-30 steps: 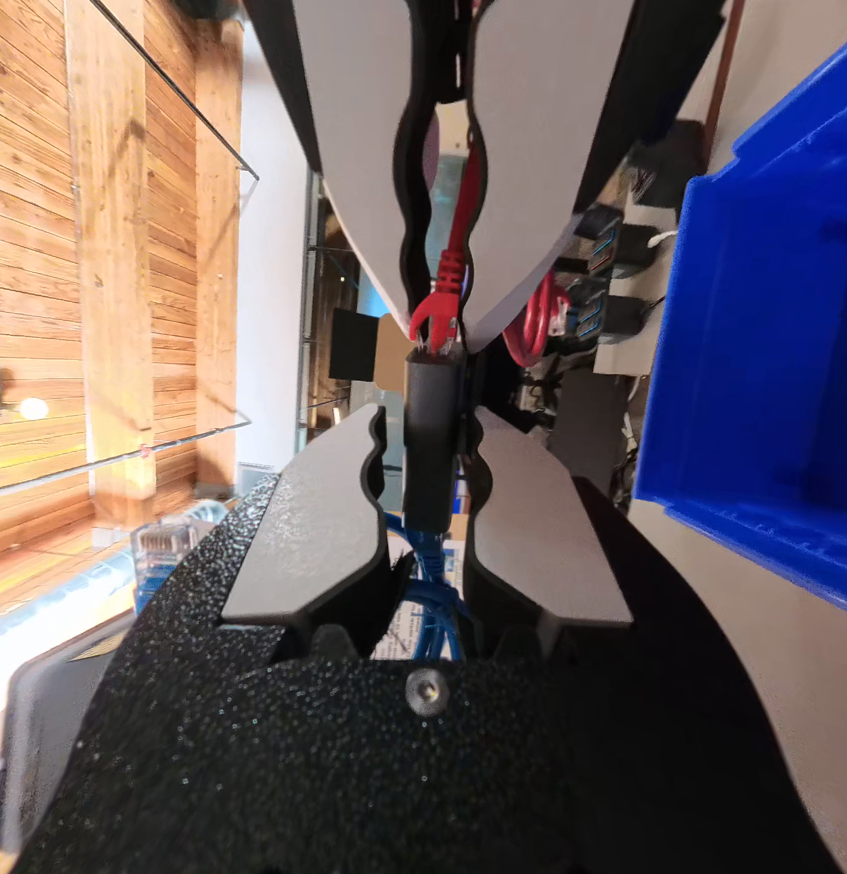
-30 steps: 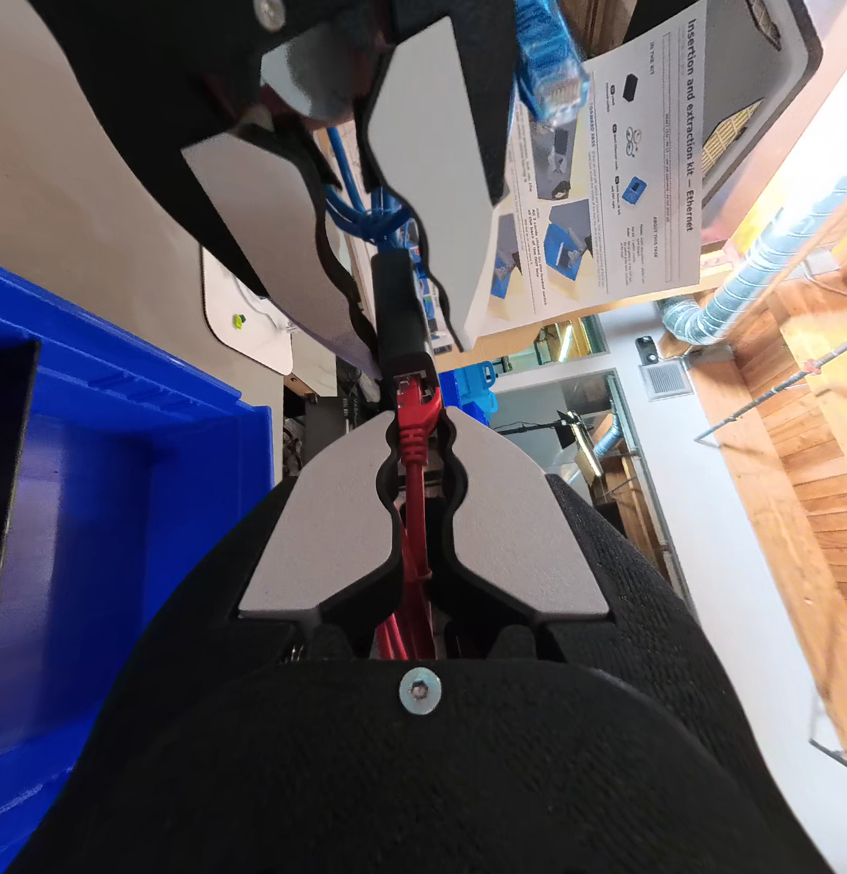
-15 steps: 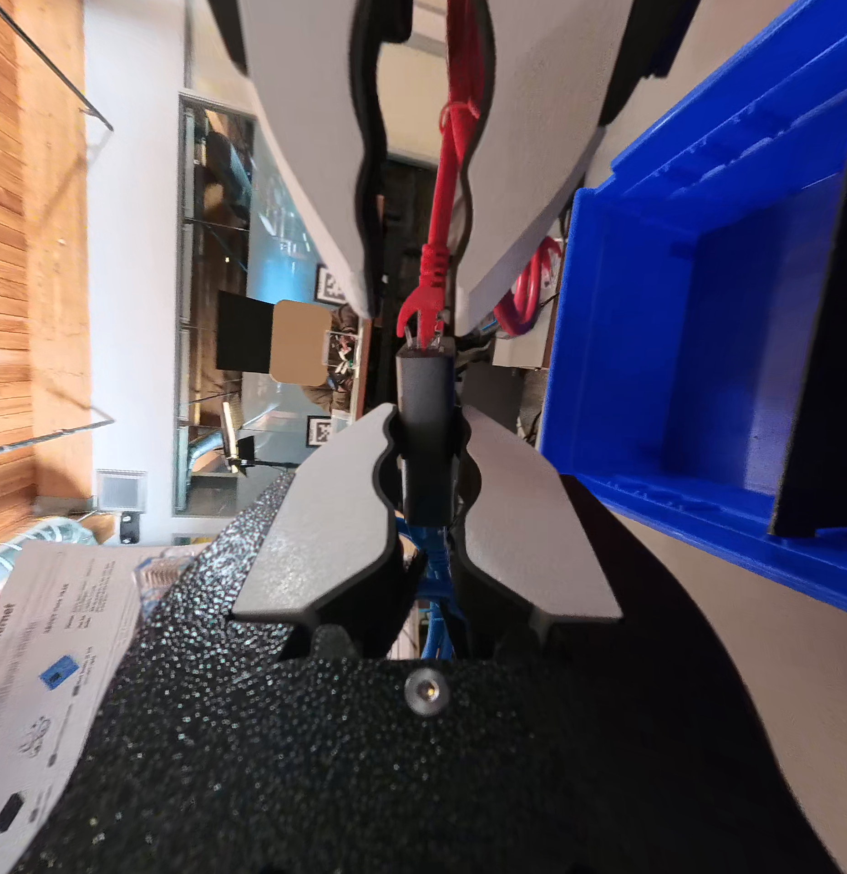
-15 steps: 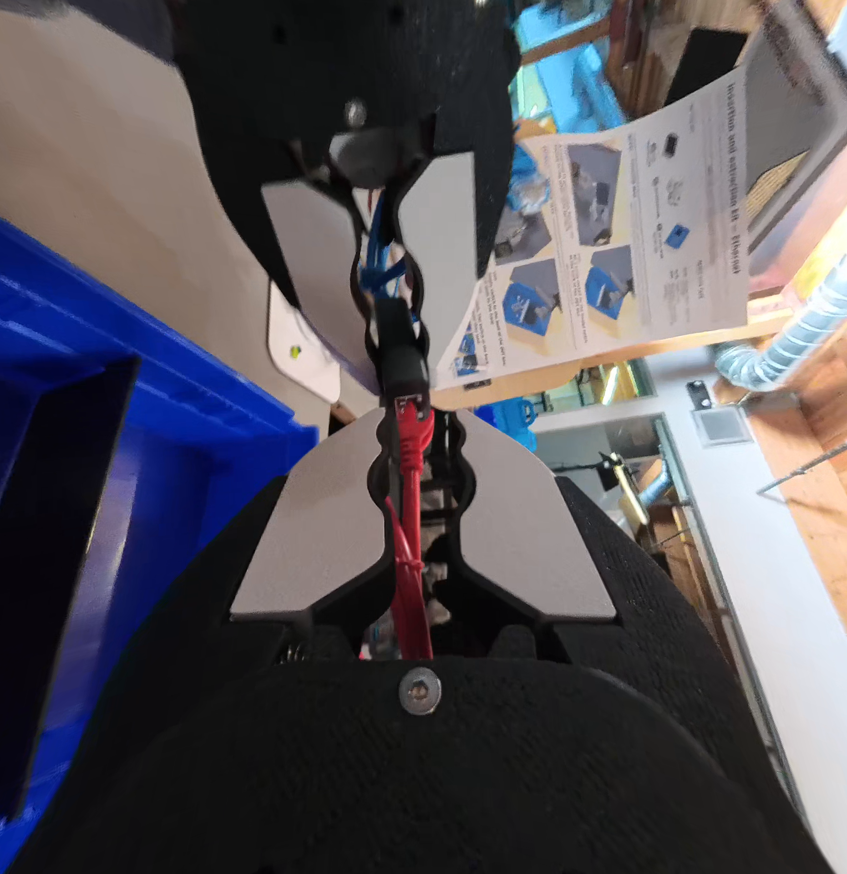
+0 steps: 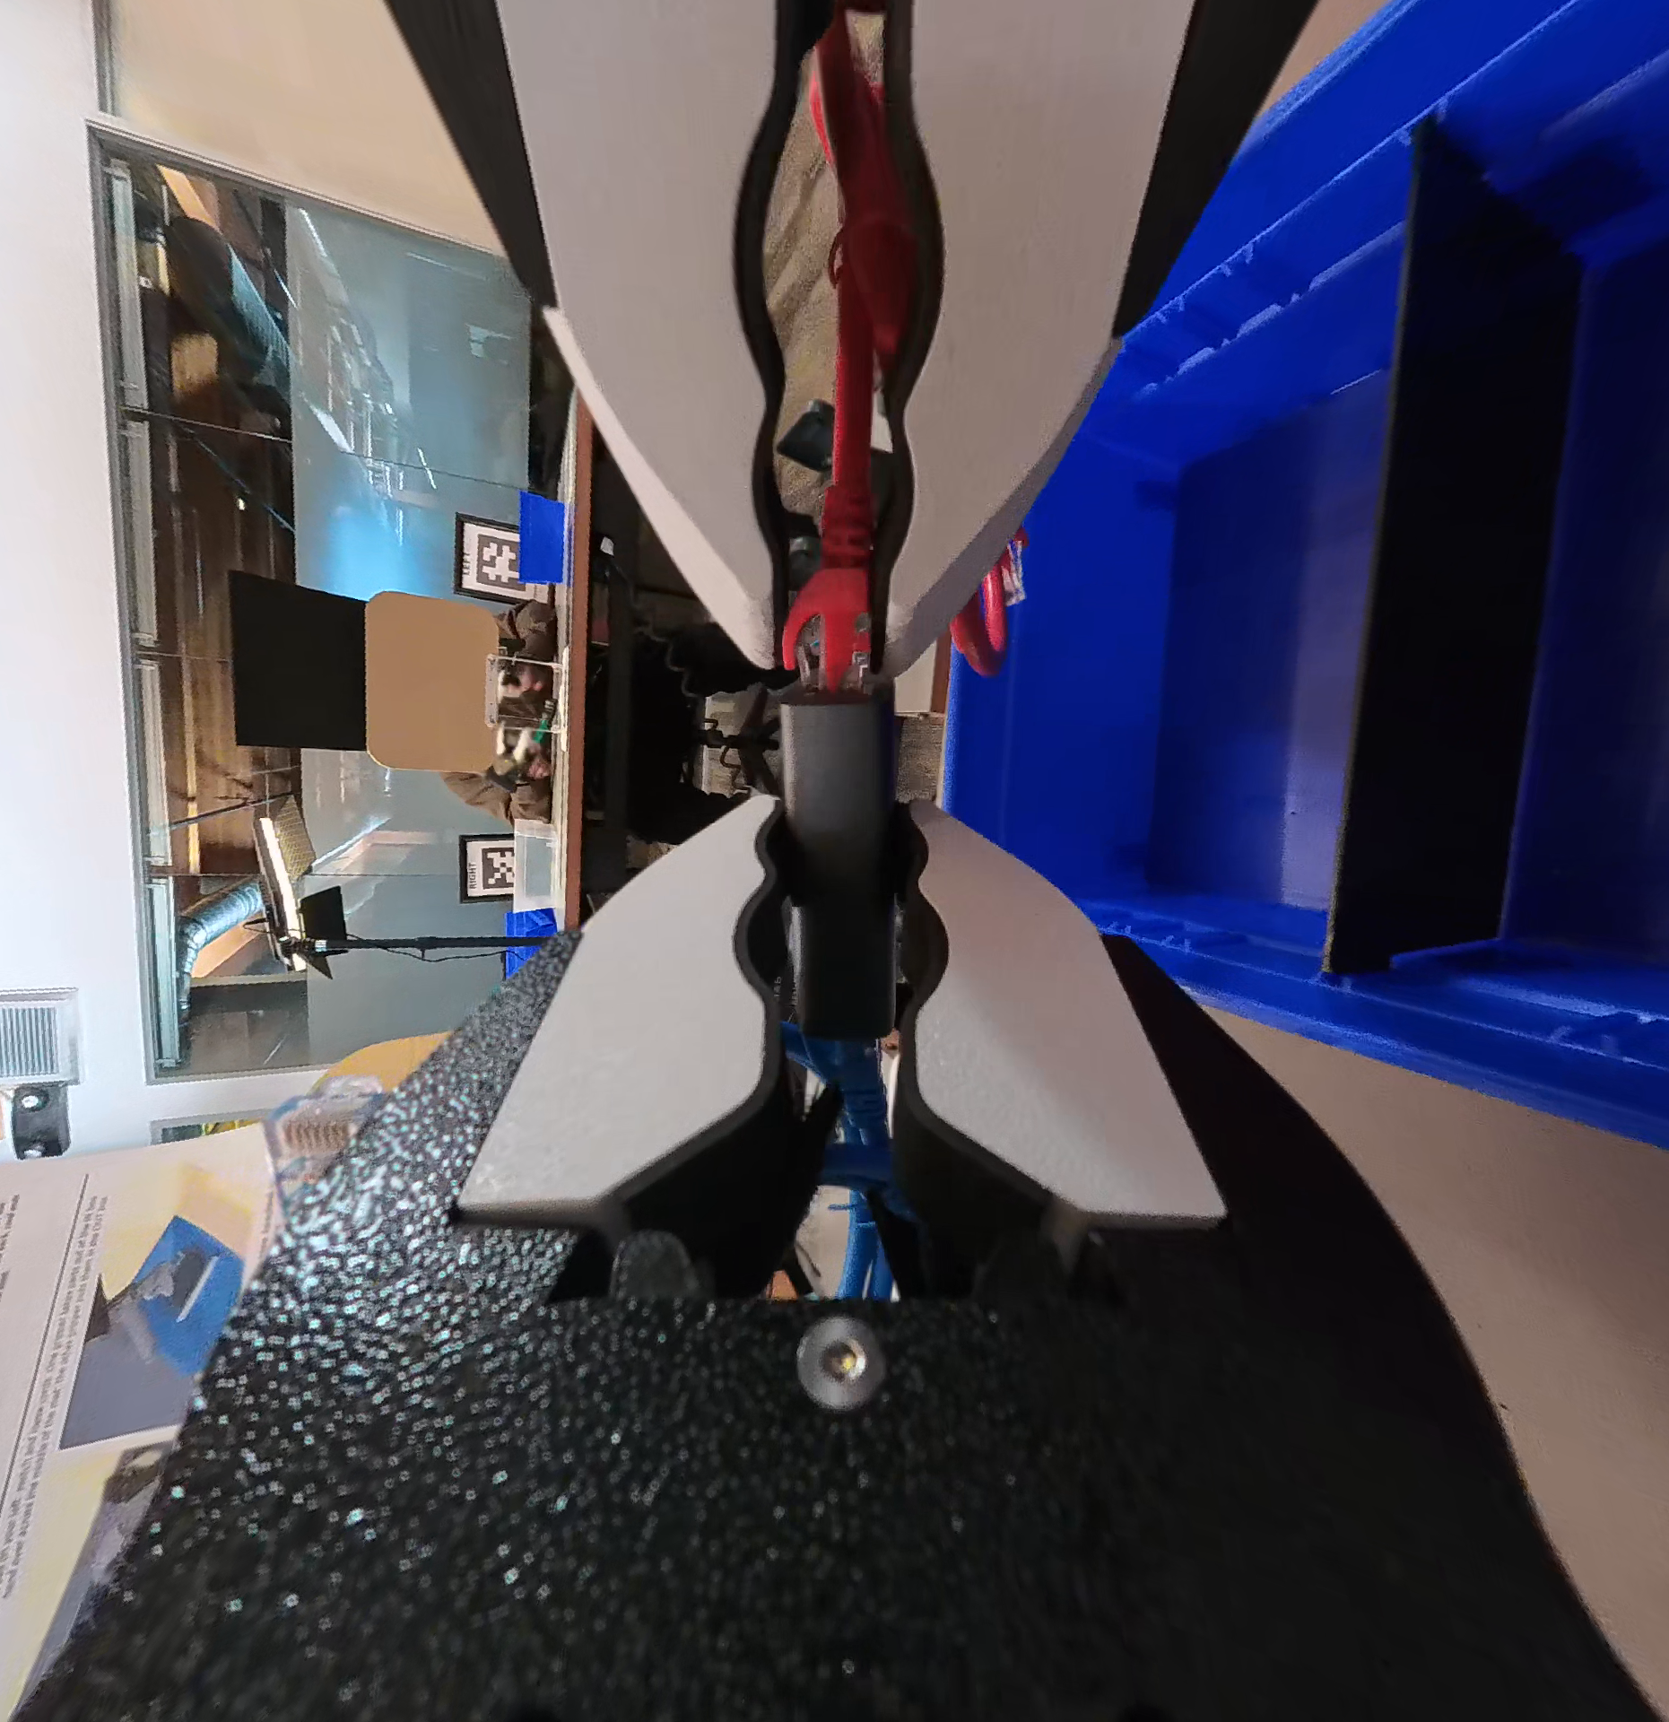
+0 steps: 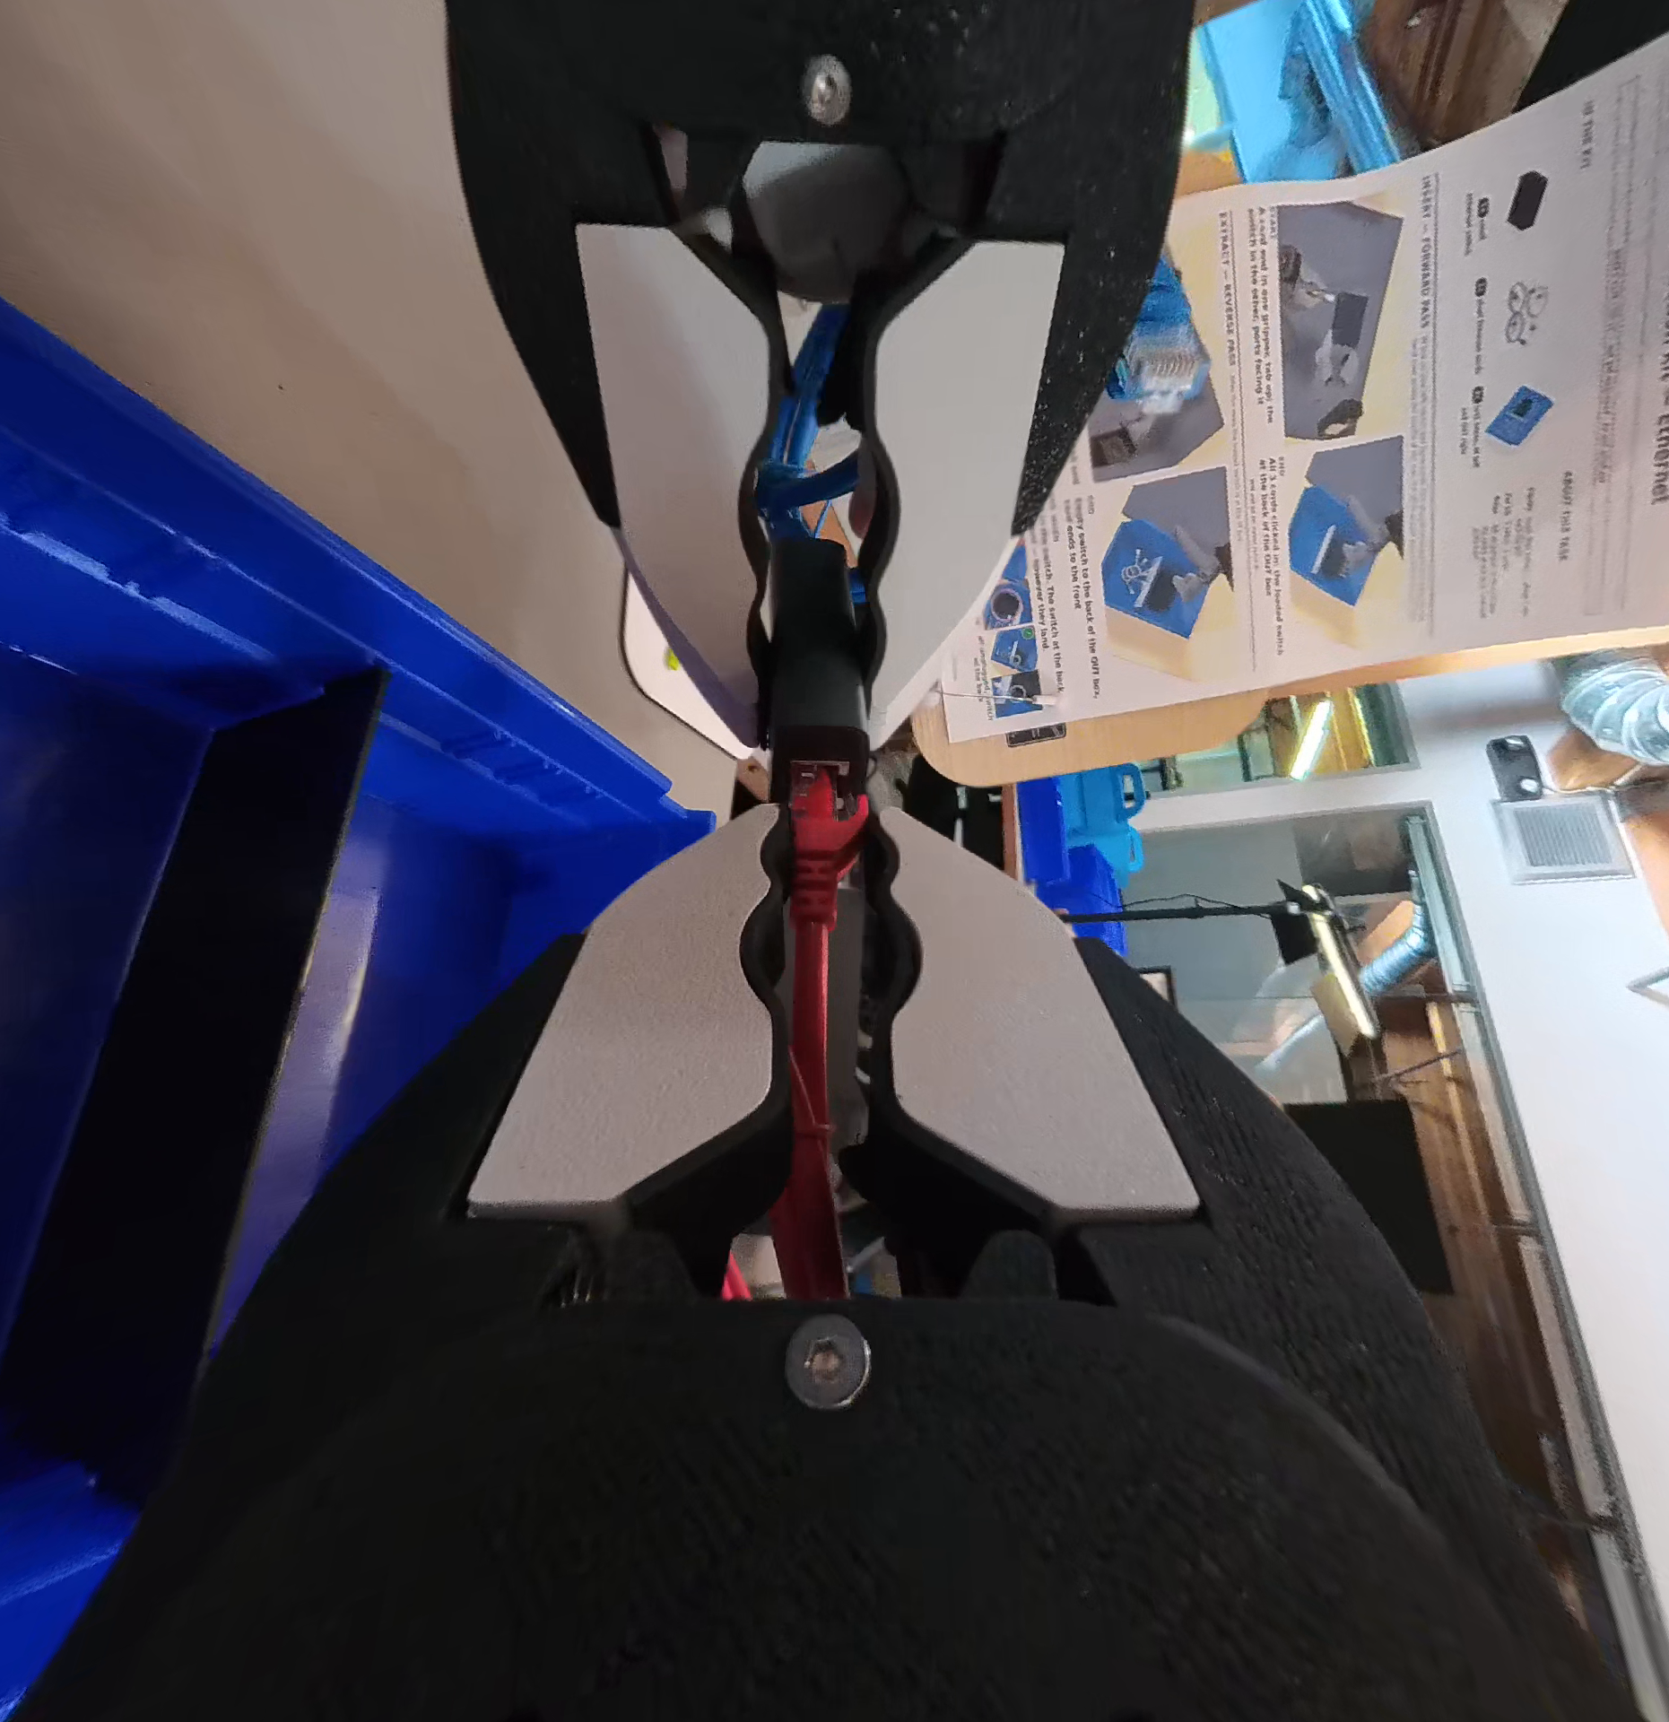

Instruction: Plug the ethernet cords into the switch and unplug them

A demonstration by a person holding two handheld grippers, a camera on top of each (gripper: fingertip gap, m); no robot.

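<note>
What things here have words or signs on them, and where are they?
I don't read writing out; here is what carries it.
Paper sheet: printed headings, lines of small text and little pictures.
Upper code sign on the far glass: black-and-white square pattern with a tiny word beside it.
Lower code sign: the same kind.
Switch, red cord, blue bin: no writing shows.

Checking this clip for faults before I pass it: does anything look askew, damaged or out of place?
Nothing stands out. The left gripper clamps the black switch, and the red plug in the right gripper meets its port squarely.
</note>
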